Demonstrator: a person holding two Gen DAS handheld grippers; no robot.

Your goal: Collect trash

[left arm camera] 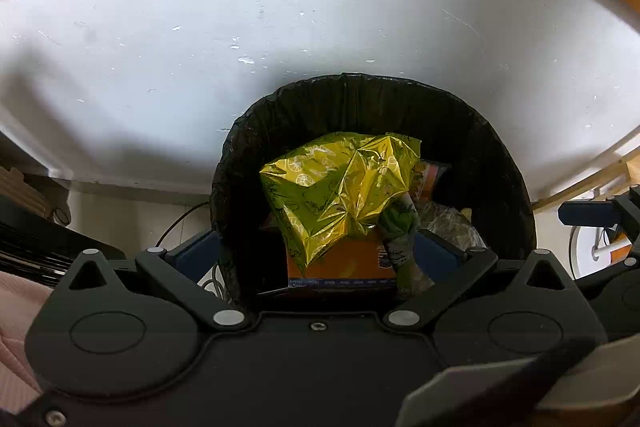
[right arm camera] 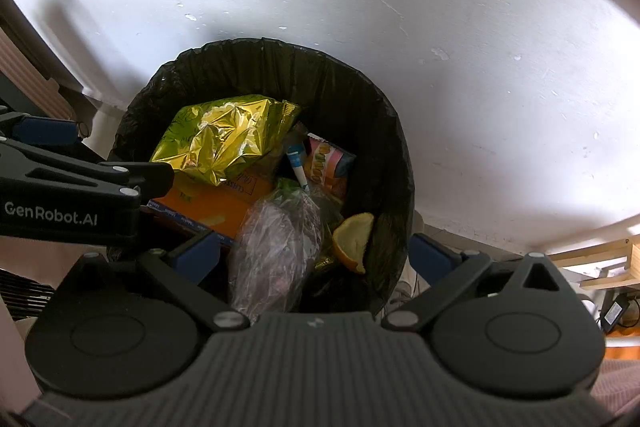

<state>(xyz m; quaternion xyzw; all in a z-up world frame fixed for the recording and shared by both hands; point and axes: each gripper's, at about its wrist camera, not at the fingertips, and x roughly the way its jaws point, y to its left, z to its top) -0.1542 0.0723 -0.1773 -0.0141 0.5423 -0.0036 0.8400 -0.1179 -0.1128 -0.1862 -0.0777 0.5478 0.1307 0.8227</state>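
Observation:
A bin with a black liner (left arm camera: 360,87) (right arm camera: 280,51) stands against a white wall, and both grippers hover just above its near rim. Inside lie a crumpled yellow-green foil bag (left arm camera: 336,187) (right arm camera: 224,139), an orange box (left arm camera: 344,263) (right arm camera: 212,207), a clear plastic bag (right arm camera: 276,251), an orange peel (right arm camera: 352,239), an orange-pink snack wrapper (right arm camera: 328,163) and a small blue-white tube (right arm camera: 298,165). My left gripper (left arm camera: 316,251) is open over the box, holding nothing. My right gripper (right arm camera: 314,253) is open over the clear bag, not touching it.
The white wall (left arm camera: 280,7) rises right behind the bin. Dark equipment and a cable (left arm camera: 176,223) lie to the left. A wooden shelf (right arm camera: 608,259) and a power adapter (right arm camera: 616,311) sit to the right. A pink sleeve (left arm camera: 16,327) shows at the left edge.

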